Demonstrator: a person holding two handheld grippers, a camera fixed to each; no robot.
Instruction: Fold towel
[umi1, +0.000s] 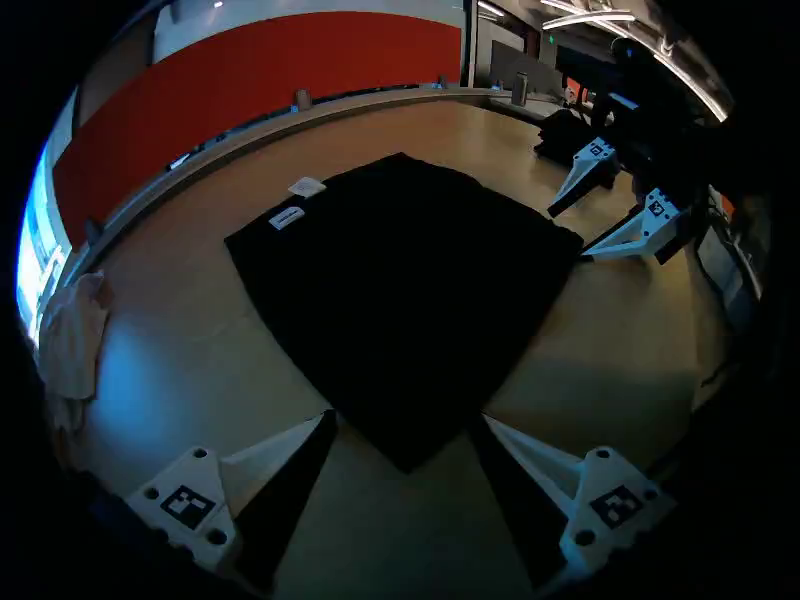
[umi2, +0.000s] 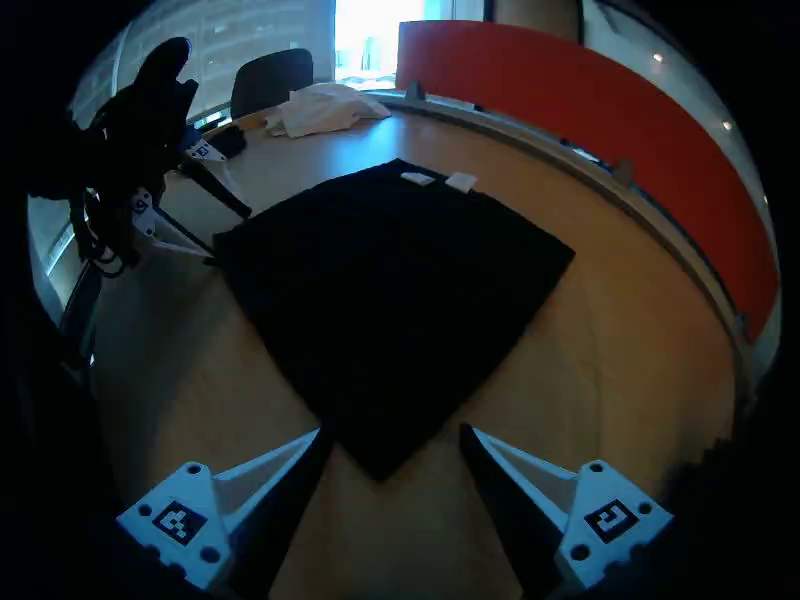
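Note:
A black towel (umi1: 400, 290) lies spread flat on the wooden table (umi1: 190, 370), with two white tags (umi1: 287, 217) near its far edge. My left gripper (umi1: 405, 420) is open, and the towel's near corner lies between its fingers without being pressed. In the right gripper view the towel (umi2: 390, 290) points another corner between the open fingers of my right gripper (umi2: 392, 432). Each gripper also appears across the towel in the other's view: the right gripper (umi1: 567, 235) and the left gripper (umi2: 230, 238), both open at opposite corners.
A crumpled white cloth (umi1: 70, 345) (umi2: 320, 108) lies at the table's end. A dark chair (umi2: 270, 75) stands behind it. A red wall panel (umi1: 270, 70) runs along the table's far side. A small cup (umi1: 519, 88) sits far off.

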